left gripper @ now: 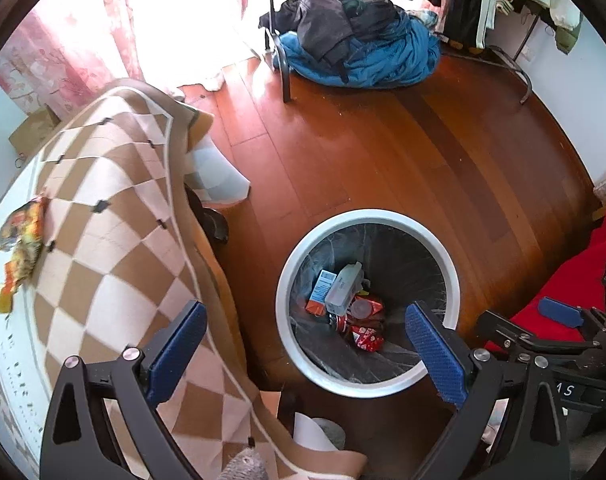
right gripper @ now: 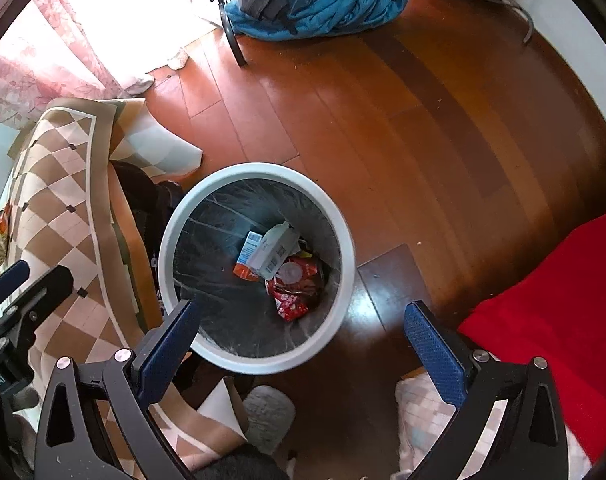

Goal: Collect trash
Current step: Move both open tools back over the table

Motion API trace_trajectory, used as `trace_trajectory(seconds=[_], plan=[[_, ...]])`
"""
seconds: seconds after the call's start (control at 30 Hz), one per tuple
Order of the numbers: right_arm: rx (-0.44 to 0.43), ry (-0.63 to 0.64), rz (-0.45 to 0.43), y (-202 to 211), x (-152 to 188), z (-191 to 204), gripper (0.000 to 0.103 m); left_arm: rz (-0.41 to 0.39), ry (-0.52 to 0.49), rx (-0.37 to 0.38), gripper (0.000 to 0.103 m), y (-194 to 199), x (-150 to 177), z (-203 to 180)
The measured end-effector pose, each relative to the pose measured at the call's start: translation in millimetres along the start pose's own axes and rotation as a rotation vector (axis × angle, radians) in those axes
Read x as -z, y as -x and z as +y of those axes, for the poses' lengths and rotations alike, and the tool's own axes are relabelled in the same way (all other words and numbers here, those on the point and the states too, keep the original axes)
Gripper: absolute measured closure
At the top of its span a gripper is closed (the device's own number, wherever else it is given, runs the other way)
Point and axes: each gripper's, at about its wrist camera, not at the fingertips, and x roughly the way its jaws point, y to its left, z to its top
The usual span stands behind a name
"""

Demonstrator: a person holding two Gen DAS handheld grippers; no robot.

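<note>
Grippers, left [left gripper: 306, 336] and right [right gripper: 299, 334], hover spread-fingered above bin [right gripper: 345, 216]

Upper trash hides the red wrappers [right gripper: 291, 304] in part.

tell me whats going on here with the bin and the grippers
A person is collecting trash with two handheld grippers. Both the left gripper and right gripper hang open and empty above the white bin, which already holds a carton and red wrappers. A snack wrapper still lies on the checked tablecloth.
</note>
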Motion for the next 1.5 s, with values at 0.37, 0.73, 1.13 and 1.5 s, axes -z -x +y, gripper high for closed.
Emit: trace_trajectory(seconds=[0.37, 0.73, 1.13, 1.5], plan=[[0.018, 0.007, -0.130, 96.6, 33.4, 12.8, 0.000, -0.116, 0.012, -0.030, 0.001, 86.8, 21.7, 10.6], [-0.050, -0.043, -0.258, 192.7, 68.3, 32.6, 0.000, -0.242, 0.050, 0.001, 0.001, 172.3, 42.5, 36.0], [-0.234, 0.123, -0.236, 202.3, 56.9, 196.9, 0.000, -0.269, 0.312, -0.156, 0.001, 189.6, 64.4, 193.9], [-0.262, 0.133, 0.071, 30.5, -8.8, 392.2, 0.004, -0.052, 0.592, -0.380, 0.001, 85.6, 117.7, 384.6]])
